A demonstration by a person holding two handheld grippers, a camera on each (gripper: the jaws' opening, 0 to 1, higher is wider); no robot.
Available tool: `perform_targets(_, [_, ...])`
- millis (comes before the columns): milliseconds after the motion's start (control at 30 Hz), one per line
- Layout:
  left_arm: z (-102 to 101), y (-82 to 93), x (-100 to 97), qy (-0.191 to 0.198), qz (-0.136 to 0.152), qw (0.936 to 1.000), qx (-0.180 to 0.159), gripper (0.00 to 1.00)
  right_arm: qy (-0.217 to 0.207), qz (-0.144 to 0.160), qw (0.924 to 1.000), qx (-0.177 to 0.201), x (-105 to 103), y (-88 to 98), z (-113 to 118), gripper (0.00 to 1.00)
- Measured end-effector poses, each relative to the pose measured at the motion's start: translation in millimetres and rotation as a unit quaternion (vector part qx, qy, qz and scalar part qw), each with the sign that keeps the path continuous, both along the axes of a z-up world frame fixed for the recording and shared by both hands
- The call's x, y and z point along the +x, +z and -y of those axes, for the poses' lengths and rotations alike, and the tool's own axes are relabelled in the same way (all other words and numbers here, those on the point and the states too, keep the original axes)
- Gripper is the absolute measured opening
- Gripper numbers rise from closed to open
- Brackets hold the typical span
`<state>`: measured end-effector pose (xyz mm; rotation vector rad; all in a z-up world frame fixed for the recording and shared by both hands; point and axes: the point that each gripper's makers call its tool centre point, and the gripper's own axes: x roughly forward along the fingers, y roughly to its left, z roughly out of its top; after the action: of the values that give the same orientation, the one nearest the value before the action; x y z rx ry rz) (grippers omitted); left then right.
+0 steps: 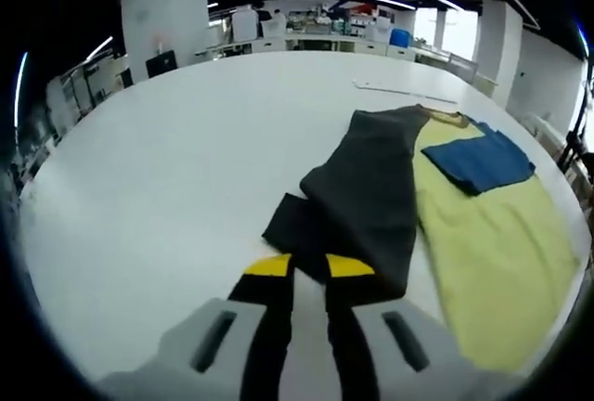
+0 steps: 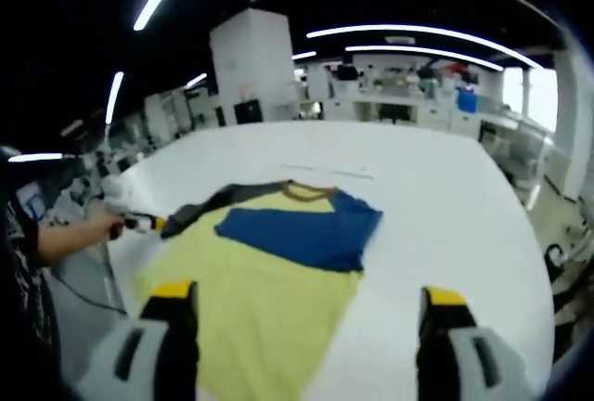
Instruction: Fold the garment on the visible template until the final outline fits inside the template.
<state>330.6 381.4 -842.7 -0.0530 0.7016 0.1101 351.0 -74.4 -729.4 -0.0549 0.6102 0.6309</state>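
Note:
A garment lies flat on the white table [image 1: 167, 187]. It has a yellow body [image 1: 492, 243], a blue sleeve [image 1: 478, 160] folded onto the chest, and a dark grey sleeve [image 1: 371, 187] stretched out sideways. My left gripper [image 1: 309, 266] is shut on the end of the dark grey sleeve, its yellow-tipped jaws close together. In the right gripper view the yellow body [image 2: 260, 299], blue sleeve [image 2: 297, 229] and dark sleeve [image 2: 218, 201] lie ahead. There the left gripper [image 2: 144, 225] pinches the sleeve end at the left. My right gripper [image 2: 308, 301] hangs open above the garment's near hem, holding nothing.
A thin pale line [image 1: 399, 90] [image 2: 325, 171] is marked on the table beyond the collar. The table edge [image 2: 116, 271] runs close on the left, where a person's hand [image 2: 93, 229] holds the left gripper. Desks and shelves stand far behind.

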Motion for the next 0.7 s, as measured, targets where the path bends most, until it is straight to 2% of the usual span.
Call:
perform_targets(100, [-1,0.7,1.9,0.011,0.003,0.9999,-0.002,0.07,0.001,0.001,1.0000,0.002,0,-0.6,-1,0.99])
perform_targets(167, [-3,0.5,4.3,0.014,0.002,0.9999,0.001,0.00,0.001,0.000,1.0000,0.004,-1,-0.7,-3,0.98])
perform_targets(333, [-3,2.3,4.3,0.015,0.004,0.9999,-0.001,0.00,0.000,-0.002,1.0000,0.008,-3,-2.1,-4,0.98])
perform_targets(467, [-11,22.6,7.3,0.016,0.037,0.9991,0.010,0.00,-0.001,-0.002,1.0000,0.010,-4,-2.5,-6,0.97])
perform_targets(567, [-24,33.4,6.3,0.018,0.044,0.9986,0.025,0.00,0.004,-0.003,0.9999,0.012,-6,-2.5,-9,0.97])
perform_targets(700, [-44,49.2,7.6,0.025,0.069,0.9965,0.041,0.00,0.009,-0.006,0.9999,0.007,-8,-4.5,-10,0.98])
